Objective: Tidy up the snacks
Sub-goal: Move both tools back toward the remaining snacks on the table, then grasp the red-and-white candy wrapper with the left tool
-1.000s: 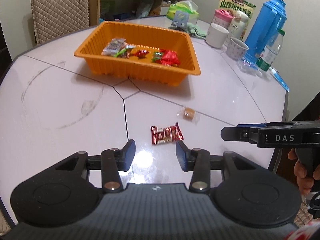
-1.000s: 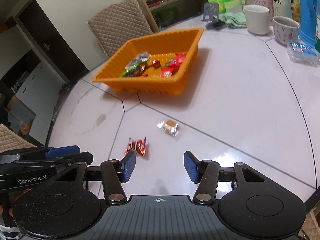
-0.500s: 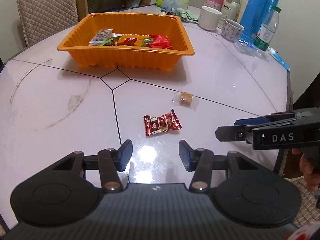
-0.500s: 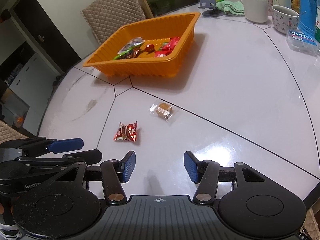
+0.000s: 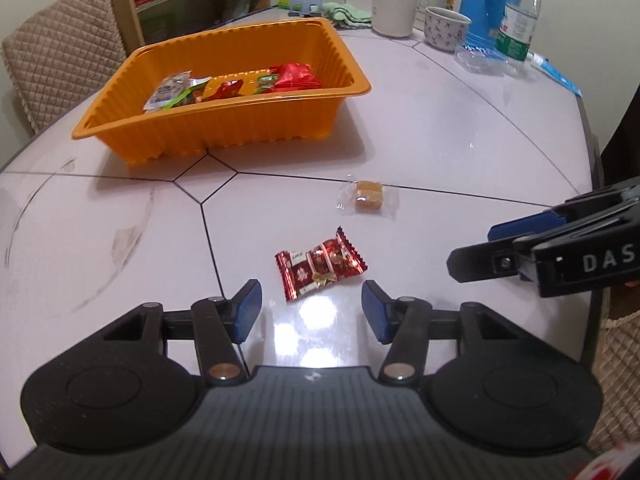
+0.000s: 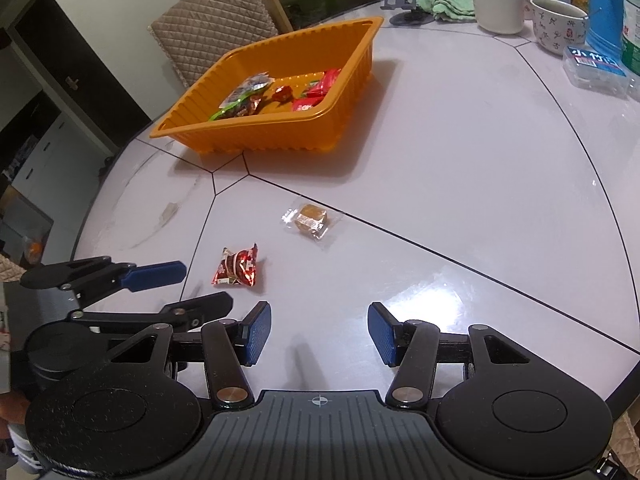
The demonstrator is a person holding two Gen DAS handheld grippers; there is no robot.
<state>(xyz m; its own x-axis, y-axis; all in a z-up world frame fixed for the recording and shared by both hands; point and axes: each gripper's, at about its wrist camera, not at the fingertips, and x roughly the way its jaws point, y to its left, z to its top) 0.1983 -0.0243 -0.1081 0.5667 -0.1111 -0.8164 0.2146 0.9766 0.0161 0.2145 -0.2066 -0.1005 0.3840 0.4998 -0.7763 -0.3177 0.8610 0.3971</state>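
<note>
glossy white table [image 5: 460, 128], dark seams, scuffs at left; quilted chair [image 5: 60, 68] behind. orange tray [image 5: 224, 136] holds snacks. red candy [image 5: 320, 269] just ahead of left tongs [image 5: 311, 309], released; right tongs [image 6: 319, 333] released, empty.

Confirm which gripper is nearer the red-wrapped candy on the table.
Left. The left gripper sits open right behind the red-wrapped candy, which lies just ahead of its fingertips. The right gripper, also open, is off to the candy's right, aimed at bare table.
</note>
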